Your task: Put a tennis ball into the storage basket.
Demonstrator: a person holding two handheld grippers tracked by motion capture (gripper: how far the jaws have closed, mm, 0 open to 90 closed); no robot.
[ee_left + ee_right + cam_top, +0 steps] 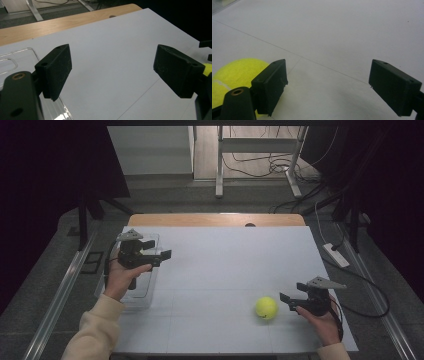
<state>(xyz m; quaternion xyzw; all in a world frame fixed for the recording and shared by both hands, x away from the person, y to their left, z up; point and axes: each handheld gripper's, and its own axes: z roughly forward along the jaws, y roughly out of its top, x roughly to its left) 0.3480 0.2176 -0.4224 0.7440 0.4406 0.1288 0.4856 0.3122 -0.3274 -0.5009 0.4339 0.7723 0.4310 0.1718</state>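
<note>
Right now the tennis ball (266, 308) lies just left of my right tongs (288, 301), far from my left tongs (162, 258); both pairs gape apart, empty.

Left gripper (112, 72) gapes (nothing between) over white mat (112, 45) — clear tray (15, 60) beside.

Grey floor (165, 195) with cables (260, 167) and white table legs (219, 165) beyond the table (215, 220).

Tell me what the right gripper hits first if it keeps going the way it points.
Probably nothing: the right gripper has open fingers over bare white mat. The tennis ball sits just outside one finger, though depth is unclear.
</note>
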